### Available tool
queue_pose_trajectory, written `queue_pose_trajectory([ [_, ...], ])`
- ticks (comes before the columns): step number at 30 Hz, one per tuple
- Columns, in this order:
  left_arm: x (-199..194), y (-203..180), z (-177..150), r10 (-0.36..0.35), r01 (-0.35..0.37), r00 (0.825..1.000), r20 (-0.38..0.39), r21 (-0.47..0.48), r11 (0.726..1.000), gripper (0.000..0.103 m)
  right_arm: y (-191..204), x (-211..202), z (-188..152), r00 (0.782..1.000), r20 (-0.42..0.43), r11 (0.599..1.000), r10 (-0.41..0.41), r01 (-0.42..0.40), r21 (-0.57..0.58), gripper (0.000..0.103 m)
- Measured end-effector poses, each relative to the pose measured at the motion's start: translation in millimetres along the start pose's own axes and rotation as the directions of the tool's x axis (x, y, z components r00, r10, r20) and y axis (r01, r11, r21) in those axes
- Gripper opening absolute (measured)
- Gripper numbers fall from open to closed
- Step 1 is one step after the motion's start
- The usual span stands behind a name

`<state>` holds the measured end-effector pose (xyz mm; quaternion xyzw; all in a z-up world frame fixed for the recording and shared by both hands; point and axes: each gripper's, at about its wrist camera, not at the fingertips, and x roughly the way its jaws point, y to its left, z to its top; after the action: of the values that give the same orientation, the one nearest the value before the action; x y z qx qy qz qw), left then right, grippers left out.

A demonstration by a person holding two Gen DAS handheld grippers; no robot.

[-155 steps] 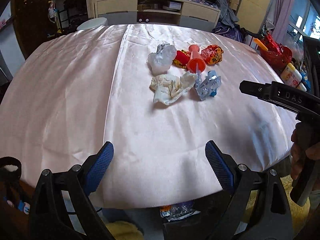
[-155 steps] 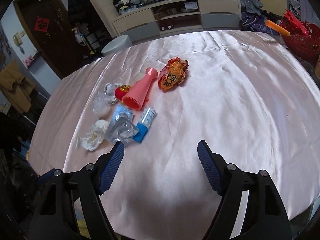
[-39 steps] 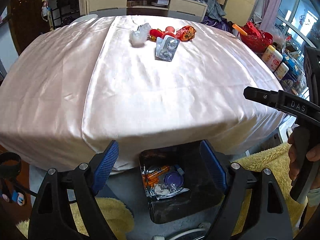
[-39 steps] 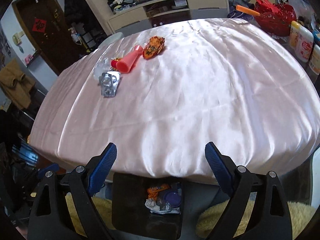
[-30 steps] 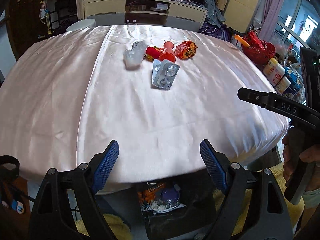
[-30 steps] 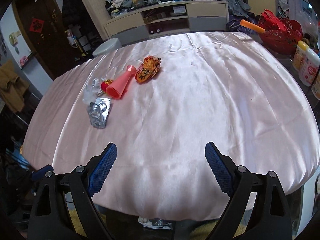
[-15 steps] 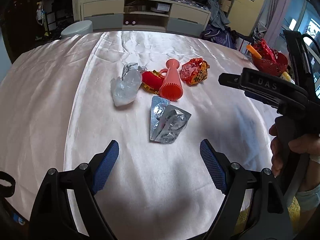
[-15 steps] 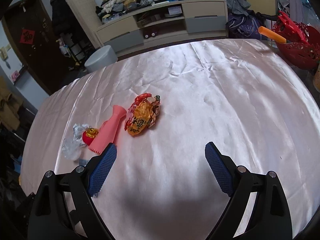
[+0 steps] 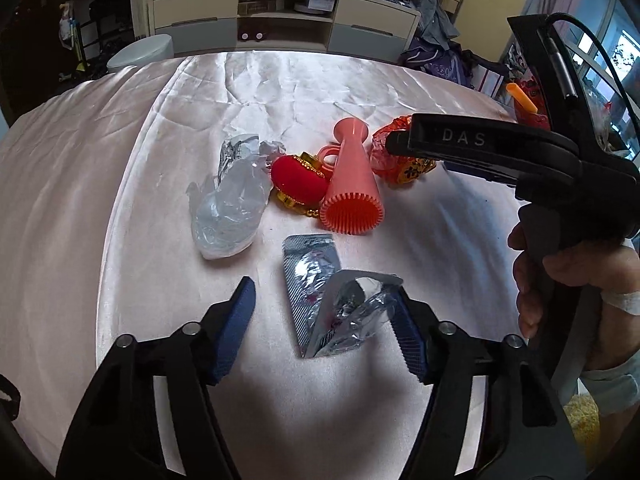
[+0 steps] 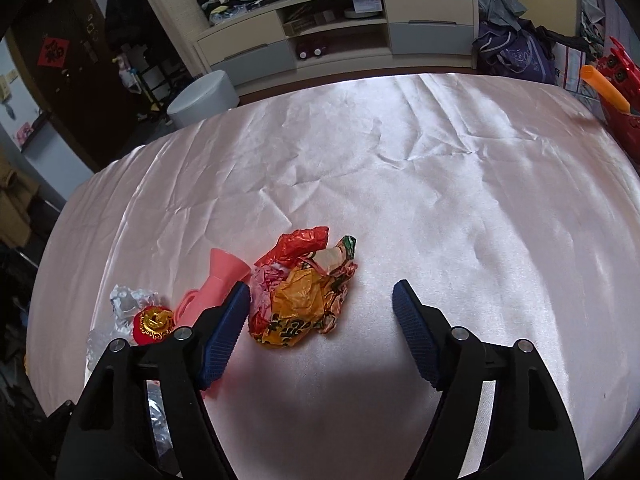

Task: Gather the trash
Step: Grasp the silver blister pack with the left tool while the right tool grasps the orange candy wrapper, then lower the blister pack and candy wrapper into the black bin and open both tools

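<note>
A crumpled silver blister pack (image 9: 320, 292) lies on the pink satin tablecloth (image 9: 132, 240), between the closing jaws of my left gripper (image 9: 322, 300). Its right pad touches the pack's edge; the left pad stands apart. In the right wrist view, a crumpled red and orange wrapper (image 10: 304, 300) lies between the closing jaws of my right gripper (image 10: 320, 294). The left pad is at its edge and the right pad is well clear. Beyond the pack lie a clear plastic bag (image 9: 228, 208), a red lantern ornament (image 9: 296, 184) and a pink ribbed cone (image 9: 352, 192).
A person's hand (image 9: 560, 276) holds the right gripper's handle at the right of the left wrist view. A TV cabinet (image 10: 340, 28) and a grey stool (image 10: 204, 96) stand beyond the table. A red basket (image 10: 624, 92) sits at the far right.
Both grippers have come forward from the table's near edge and the bin below it, down over the trash pile. Both pairs of jaws are narrower than half a second ago.
</note>
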<state>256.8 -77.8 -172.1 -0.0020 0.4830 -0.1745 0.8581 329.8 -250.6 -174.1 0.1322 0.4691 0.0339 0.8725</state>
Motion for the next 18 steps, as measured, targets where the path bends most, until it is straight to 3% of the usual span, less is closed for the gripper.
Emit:
queue_pose_trajectory([
  [2, 1, -1, 1, 0.015, -0.015, 1.000, 0.002, 0.012, 1.000, 0.045, 4, 0, -1, 1.000, 0.010, 1.000, 0.007, -0.007, -0.026, 0.065],
  [4, 0, -2, 1, 0.008, -0.008, 1.000, -0.002, 0.015, 1.000, 0.043, 8, -3, -3, 1.000, 0.009, 0.998, 0.027, -0.026, -0.049, 0.049],
  [10, -16, -4, -11, -0.001, 0.001, 1.000, 0.003, 0.017, 1.000, 0.040, 21, -24, -24, 1.000, -0.005, 0.991, 0.014, -0.014, -0.135, 0.043],
  [18, -76, -9, -47, -0.021, 0.019, 0.998, 0.061, 0.030, 0.999, 0.040, 20, -100, -75, 0.998, 0.037, 0.985, 0.051, -0.044, -0.168, 0.043],
])
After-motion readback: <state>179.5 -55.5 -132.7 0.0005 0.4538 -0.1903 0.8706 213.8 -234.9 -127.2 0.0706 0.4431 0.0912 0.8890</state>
